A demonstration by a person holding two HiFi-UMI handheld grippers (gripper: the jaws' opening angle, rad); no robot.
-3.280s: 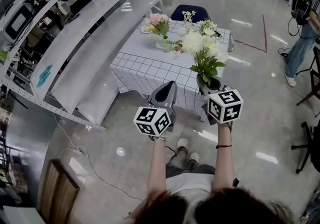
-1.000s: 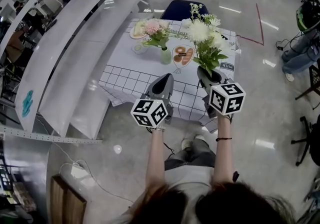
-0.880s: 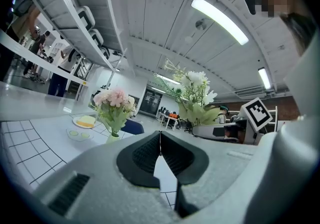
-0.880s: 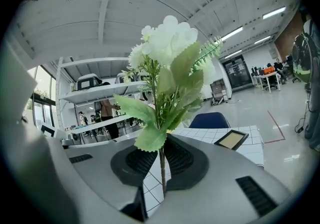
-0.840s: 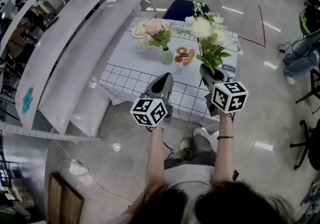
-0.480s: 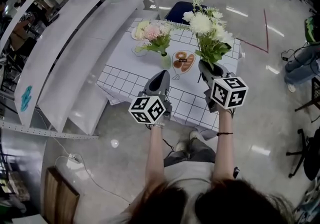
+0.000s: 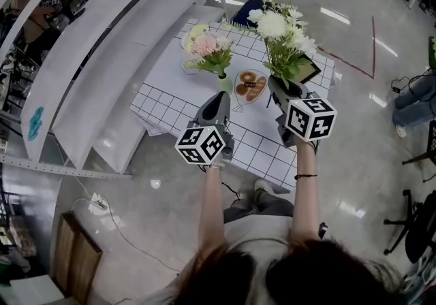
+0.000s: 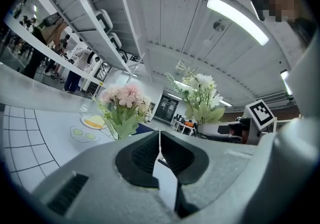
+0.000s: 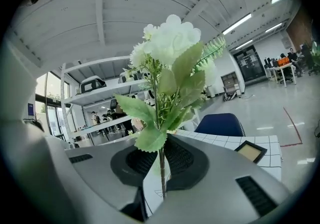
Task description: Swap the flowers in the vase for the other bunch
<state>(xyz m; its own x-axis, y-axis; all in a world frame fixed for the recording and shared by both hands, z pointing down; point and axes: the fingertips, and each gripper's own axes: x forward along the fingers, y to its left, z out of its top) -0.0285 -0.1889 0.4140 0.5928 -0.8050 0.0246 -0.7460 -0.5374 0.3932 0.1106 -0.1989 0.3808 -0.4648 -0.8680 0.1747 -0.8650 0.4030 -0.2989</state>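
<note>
A bunch of white flowers (image 7: 283, 31) stands upright in my right gripper (image 7: 276, 86), which is shut on its thin stems (image 9: 161, 168) over the table's near right side. The white blooms (image 9: 170, 43) fill the right gripper view. A pink bunch (image 7: 208, 48) sits in a small green vase (image 7: 223, 82) on the white grid-cloth table (image 7: 170, 96). My left gripper (image 7: 219, 101) hovers just in front of the vase, shut with nothing between its jaws (image 8: 160, 135). In the left gripper view the pink bunch (image 8: 122, 100) rises just beyond the jaws.
A printed mat with bread (image 7: 251, 86) lies right of the vase. A yellow plate (image 7: 193, 33) sits behind it, and a dark framed panel (image 7: 308, 69) at the table's right edge. A blue chair (image 7: 246, 14) stands behind the table. White shelving (image 7: 102, 45) runs along the left.
Both grippers have moved forward to the table, the white bunch travelling with the right one. The left gripper now sits close to the vase.
</note>
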